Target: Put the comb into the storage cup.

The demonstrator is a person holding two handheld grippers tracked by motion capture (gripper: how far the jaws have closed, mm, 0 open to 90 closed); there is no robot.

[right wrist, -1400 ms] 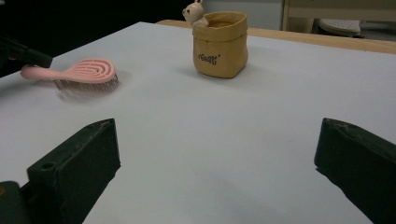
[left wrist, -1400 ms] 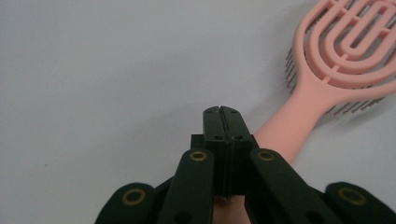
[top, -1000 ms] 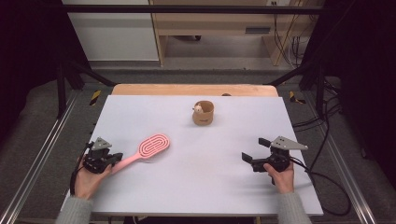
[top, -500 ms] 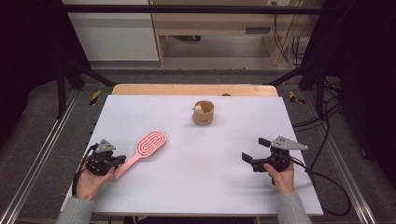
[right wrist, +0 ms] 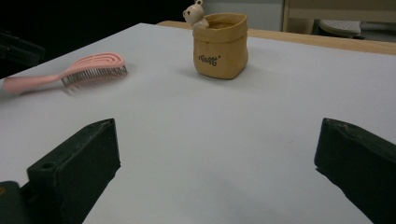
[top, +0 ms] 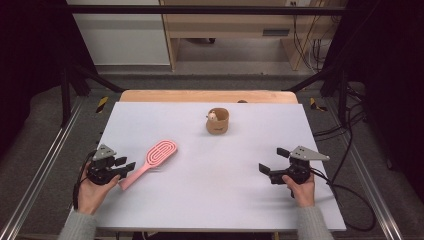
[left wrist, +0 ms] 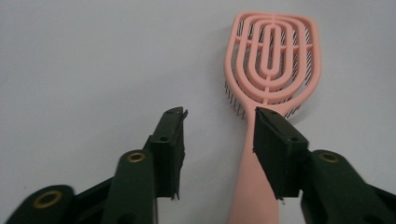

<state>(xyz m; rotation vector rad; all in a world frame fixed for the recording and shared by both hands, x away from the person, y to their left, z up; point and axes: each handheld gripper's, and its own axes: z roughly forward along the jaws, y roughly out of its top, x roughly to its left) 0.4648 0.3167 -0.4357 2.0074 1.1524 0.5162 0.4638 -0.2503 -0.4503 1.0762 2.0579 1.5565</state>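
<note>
Pink hairbrush point(top: 152, 162) released, left tongs point(top: 128, 166) just opened, handle beneath

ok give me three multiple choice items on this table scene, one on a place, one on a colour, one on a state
1. Where does the tan pot stand?
A. far middle of the table
B. near left corner
C. in the right gripper

2. What colour is the hairbrush?
A. blue
B. pink
C. green

3. How is the left gripper?
A. clamped on the pot
B. jaws apart, brush handle free
C. shut on nothing

Key: 1 A, the high view shows it near the far edge. 2 B, pink in every view. 3 B, the left gripper view shows the jaws, which have just been opening, standing apart, the handle under the right-hand one.
</note>
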